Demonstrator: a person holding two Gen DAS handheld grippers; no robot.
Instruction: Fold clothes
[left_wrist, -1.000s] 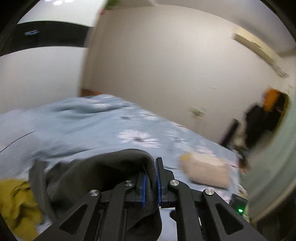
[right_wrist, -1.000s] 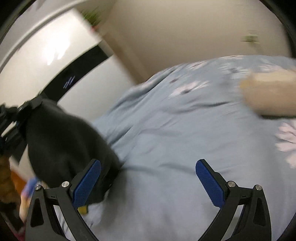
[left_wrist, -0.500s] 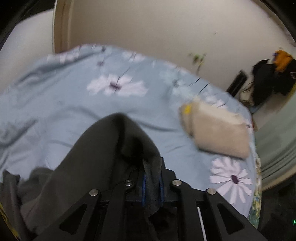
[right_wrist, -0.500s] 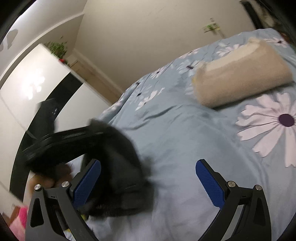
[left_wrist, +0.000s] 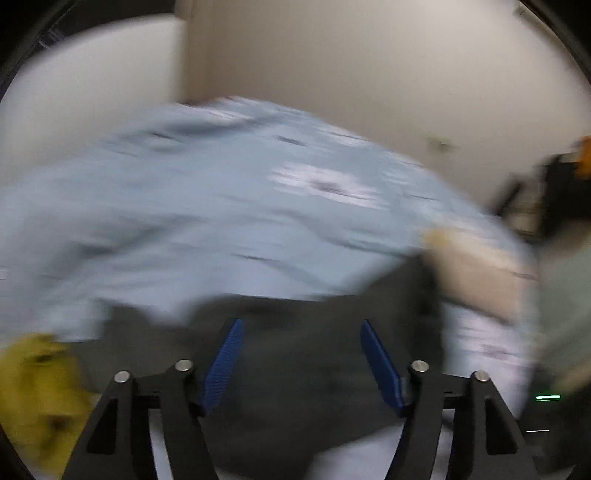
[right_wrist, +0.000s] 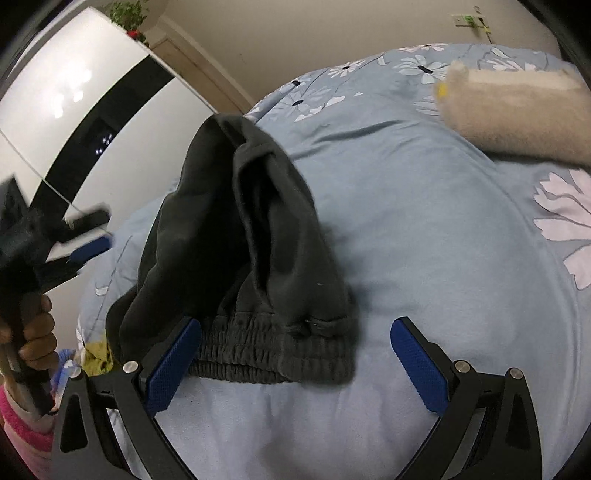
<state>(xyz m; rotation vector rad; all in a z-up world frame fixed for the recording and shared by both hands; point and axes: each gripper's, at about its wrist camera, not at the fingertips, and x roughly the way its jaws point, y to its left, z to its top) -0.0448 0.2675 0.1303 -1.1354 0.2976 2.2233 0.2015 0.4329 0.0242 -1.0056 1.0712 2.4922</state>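
A dark grey pair of sweatpants (right_wrist: 255, 251) lies bunched on the blue flowered bedsheet (right_wrist: 424, 258), elastic waistband toward me. My right gripper (right_wrist: 295, 362) is open just above the waistband, which lies between its blue pads. In the blurred left wrist view the same garment (left_wrist: 314, 354) lies under my left gripper (left_wrist: 301, 354), which is open and empty. The left gripper also shows at the left of the right wrist view (right_wrist: 85, 240), held off to the side of the garment.
A folded beige fleece garment (right_wrist: 517, 114) lies on the bed's far right. A yellow garment (left_wrist: 40, 391) sits at the left edge. A white and black wardrobe (right_wrist: 85, 110) stands behind the bed. Dark hanging clothes (left_wrist: 565, 192) are at the far right.
My left gripper has opened and let go of the dark sweatpants, which now lie on the bed. The right gripper has moved over the waistband, still open.
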